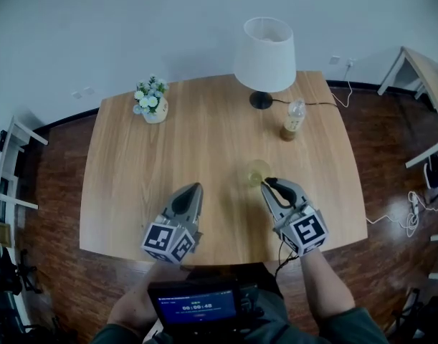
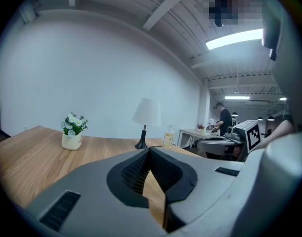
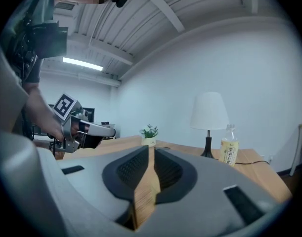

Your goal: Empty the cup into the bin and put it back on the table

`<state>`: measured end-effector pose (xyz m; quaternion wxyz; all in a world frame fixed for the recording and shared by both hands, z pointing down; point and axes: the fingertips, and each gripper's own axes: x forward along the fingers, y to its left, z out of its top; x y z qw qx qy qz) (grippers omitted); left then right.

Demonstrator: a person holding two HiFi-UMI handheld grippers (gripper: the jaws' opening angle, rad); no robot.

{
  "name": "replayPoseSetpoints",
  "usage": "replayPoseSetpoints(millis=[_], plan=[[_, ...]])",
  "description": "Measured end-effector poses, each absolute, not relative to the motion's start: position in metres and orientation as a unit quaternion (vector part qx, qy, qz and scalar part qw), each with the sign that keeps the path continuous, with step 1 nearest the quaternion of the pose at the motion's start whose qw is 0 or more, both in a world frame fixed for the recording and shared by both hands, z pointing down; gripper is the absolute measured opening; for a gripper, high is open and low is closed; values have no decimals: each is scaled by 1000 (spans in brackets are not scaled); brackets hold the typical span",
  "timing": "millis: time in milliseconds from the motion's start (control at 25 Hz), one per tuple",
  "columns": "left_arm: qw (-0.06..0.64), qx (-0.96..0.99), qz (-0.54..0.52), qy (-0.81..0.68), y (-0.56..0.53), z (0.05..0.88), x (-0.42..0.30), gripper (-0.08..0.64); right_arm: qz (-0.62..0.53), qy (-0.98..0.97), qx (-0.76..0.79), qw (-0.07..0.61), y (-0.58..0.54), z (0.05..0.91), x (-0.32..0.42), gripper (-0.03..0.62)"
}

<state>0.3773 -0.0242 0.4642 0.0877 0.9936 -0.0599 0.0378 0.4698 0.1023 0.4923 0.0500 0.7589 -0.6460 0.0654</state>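
A pale yellow see-through cup (image 1: 256, 171) stands on the wooden table (image 1: 132, 163), right of the middle. My right gripper (image 1: 267, 183) hovers with its tip just at the cup's near edge, and I cannot tell whether it touches it. In the right gripper view the right gripper (image 3: 151, 151) has its jaws almost together with only table showing in the slit; the cup is hidden below them. My left gripper (image 1: 196, 187) is held beside it over the table's near half. The left gripper (image 2: 150, 151) holds nothing, its jaws closed to a thin wedge. No bin is in view.
A white-shaded lamp (image 1: 264, 56) with a black foot stands at the table's far edge, a drink bottle (image 1: 293, 119) just right of it, and a small flower pot (image 1: 151, 100) at the far left. A white desk (image 1: 426, 70) stands to the right; cables (image 1: 408, 213) lie on the floor.
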Motion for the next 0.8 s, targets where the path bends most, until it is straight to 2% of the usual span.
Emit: replayPoseSetpoints(millis=[40,440,680,800], plan=[[85,994,35,-56,-22,460,374,0,60,-643,762,51,106,489,470,2],[66,997,-1,-27,-9,423,328,0,48,-619,782,55,127,449,433,2],[80,996,-18,-23,-8,413,288,0,59,-591,802,59,140,436,400,2],[56,998,-24,-17,0,405,273,0,69,-580,810,60,152,433,386,0]])
